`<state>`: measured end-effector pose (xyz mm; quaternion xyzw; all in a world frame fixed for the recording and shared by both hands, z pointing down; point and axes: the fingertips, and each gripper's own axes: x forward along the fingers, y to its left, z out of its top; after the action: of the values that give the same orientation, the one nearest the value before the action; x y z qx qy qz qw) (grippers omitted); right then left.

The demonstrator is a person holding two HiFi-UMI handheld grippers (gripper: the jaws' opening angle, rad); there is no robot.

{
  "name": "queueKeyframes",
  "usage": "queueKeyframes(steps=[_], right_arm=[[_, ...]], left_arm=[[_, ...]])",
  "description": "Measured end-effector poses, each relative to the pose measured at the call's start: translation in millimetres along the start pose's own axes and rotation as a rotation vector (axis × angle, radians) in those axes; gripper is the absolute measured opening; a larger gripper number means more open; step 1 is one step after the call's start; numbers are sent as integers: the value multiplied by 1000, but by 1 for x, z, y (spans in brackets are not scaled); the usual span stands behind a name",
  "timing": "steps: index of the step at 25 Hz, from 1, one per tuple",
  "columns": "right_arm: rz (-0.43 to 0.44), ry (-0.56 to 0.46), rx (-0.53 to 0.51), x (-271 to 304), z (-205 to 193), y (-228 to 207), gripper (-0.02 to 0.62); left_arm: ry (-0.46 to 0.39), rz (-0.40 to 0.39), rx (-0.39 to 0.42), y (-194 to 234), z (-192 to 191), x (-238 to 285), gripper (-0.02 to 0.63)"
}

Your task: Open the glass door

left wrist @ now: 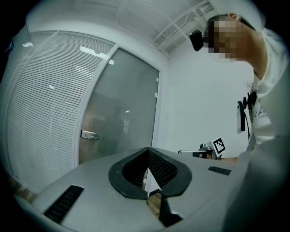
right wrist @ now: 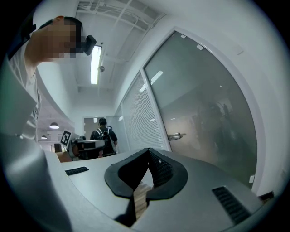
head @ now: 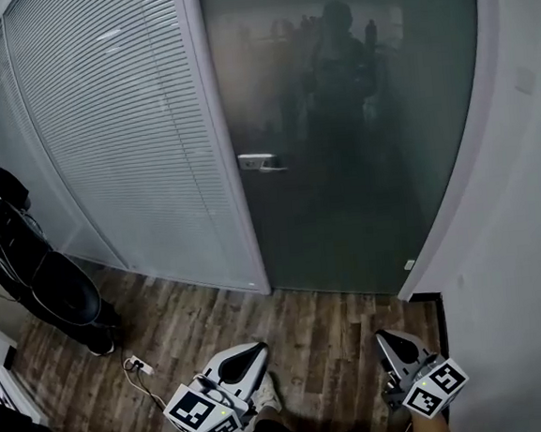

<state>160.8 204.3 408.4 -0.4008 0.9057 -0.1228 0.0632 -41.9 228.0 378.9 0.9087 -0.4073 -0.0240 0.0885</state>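
Glass door (head: 358, 137): frosted and shut, filling the upper middle and right of the head view, well apart from both tools.
Door handle (head: 261, 162): a metal lever on the door's left edge, centre of frame; neither tool touches it.
Left tool (head: 254, 353): bottom centre-left, jaws closed together with nothing between them.
Right tool (head: 387, 339): bottom right, jaws closed and empty.
Slatted partition (head: 122, 129): white, upper left, adjoining the door.
Floor (head: 308, 320): wood planks between the tools and the door.
Bystander (head: 30, 269): dark clothes, at the left edge.
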Motion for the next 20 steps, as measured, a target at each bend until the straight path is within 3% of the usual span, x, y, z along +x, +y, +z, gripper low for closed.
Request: queueKeyframes(steps=[5, 11, 20], right_arm=[[-17, 23, -2, 59, 0, -21, 0], [-20, 19, -34, 166, 18, -38, 0], [-104, -2, -83, 252, 13, -29, 0]], left_arm=[[-1, -10, -21, 59, 4, 28, -2], [0, -35, -41, 162, 23, 64, -2], [6, -112, -6, 264, 33, 76, -2]])
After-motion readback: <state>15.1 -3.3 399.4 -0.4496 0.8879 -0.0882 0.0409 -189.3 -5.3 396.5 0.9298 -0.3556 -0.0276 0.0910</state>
